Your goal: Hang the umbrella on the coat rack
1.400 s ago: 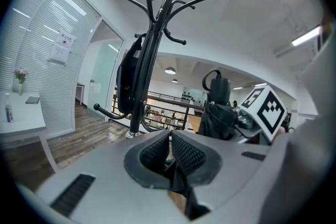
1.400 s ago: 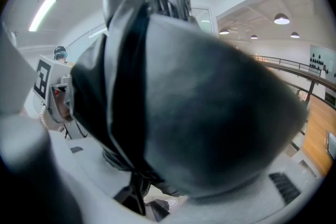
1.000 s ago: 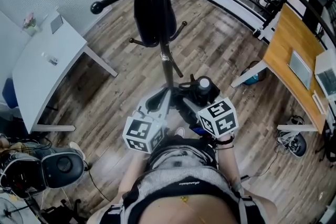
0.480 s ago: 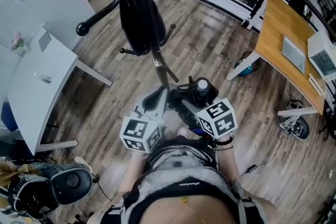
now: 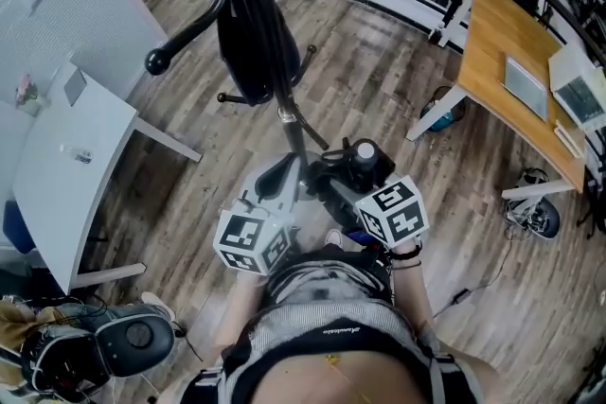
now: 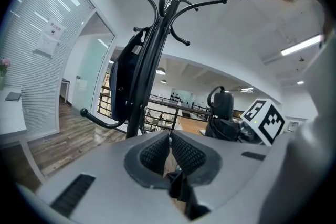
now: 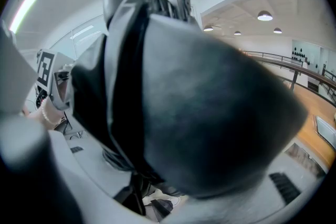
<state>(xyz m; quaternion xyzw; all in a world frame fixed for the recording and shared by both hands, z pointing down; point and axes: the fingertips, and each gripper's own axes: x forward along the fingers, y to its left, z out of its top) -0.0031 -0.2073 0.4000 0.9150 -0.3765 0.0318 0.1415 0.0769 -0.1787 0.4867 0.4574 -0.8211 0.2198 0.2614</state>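
Close to coat rack (image 6: pixel 148 65), right gripper (image 5: pixel 333 183) clamping umbrella (image 7: pixel 210 113), left gripper (image 6: pixel 169 147) closed, empty

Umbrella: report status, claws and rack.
Right claw shut on umbrella, not yet hung. Left claw shut, empty. Coat rack dead ahead, dark bag already hanging on it.

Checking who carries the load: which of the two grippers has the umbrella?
The right gripper: the dark folded umbrella fills its view, clamped between its jaws. The left gripper has its jaws together with nothing between them.
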